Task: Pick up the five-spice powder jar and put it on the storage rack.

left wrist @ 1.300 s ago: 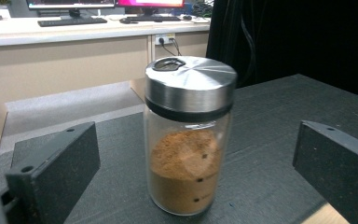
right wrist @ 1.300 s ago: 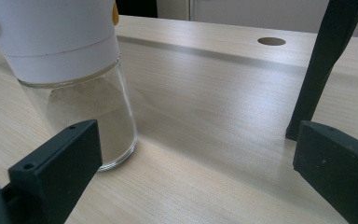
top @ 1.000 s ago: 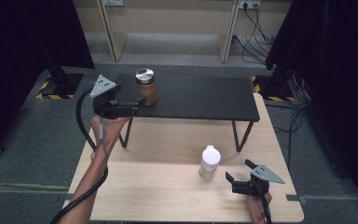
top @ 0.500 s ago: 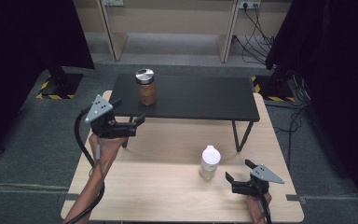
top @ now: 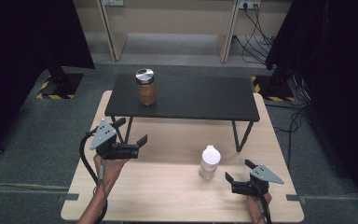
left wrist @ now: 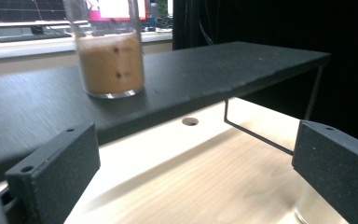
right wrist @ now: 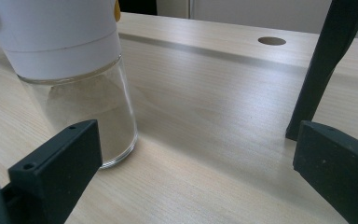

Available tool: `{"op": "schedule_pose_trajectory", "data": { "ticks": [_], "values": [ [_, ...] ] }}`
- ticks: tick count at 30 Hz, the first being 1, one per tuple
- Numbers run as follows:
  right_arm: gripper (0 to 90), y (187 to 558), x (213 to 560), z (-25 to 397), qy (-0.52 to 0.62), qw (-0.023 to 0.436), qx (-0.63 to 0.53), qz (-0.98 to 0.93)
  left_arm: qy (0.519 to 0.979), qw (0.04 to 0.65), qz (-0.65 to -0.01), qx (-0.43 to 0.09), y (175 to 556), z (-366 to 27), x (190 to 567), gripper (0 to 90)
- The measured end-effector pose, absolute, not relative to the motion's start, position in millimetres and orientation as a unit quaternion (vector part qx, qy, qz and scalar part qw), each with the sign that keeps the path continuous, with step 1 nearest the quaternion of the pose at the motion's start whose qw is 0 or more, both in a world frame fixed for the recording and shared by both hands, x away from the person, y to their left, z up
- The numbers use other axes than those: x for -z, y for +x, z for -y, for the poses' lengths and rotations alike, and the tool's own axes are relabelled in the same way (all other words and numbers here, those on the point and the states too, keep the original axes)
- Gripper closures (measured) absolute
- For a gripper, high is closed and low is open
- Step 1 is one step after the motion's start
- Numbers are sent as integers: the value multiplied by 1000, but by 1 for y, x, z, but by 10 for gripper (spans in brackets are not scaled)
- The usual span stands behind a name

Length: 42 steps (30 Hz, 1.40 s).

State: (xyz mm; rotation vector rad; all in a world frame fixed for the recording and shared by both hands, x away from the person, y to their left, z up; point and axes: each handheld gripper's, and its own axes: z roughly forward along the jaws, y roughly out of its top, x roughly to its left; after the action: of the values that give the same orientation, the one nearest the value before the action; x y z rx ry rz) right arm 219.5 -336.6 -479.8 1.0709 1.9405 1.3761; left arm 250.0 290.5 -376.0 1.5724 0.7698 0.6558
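Wooden tabletop (top: 168,196) is carrying my bottle (top: 210,162); I'm holding both hand-held grippers, left (top: 137,144) and right (top: 238,171), wide, empty.

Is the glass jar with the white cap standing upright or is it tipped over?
Upright. The glass jar with the white cap stands on its base on the light wooden table, cap on top.

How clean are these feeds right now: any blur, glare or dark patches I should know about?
High view: sharp on the table, black at both sides. Left gripper view: shelf near edge smeared, jar fairly crisp, bright screens behind it. Right gripper view: evenly lit, shaker clear, soft shadow band across the wood.
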Motion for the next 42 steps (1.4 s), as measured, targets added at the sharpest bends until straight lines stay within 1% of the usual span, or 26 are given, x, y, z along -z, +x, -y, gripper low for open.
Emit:
{"op": "schedule_pose_trajectory", "data": {
  "ticks": [9, 16, 19, 28, 34, 42],
  "values": [
    [11, 219, 480, 336, 395, 264, -508, -718, 670, 615, -324, -259, 239, -290, 420, 1],
    [11, 219, 480, 336, 394, 264, -508, -719, 686, 608, -321, -235, 239, -290, 453, 0],
    [11, 219, 479, 336, 395, 264, -507, -719, 686, 612, -320, -230, 238, -292, 465, 1],
    [11, 219, 479, 335, 395, 265, -506, -720, 701, 600, -316, -222, 239, -292, 483, 2],
    [11, 219, 479, 336, 394, 264, -507, -720, 699, 605, -319, -209, 241, -294, 495, 2],
    [11, 219, 479, 336, 394, 264, -507, -720, 701, 599, -323, -214, 240, -293, 502, 4]
  ]
}}
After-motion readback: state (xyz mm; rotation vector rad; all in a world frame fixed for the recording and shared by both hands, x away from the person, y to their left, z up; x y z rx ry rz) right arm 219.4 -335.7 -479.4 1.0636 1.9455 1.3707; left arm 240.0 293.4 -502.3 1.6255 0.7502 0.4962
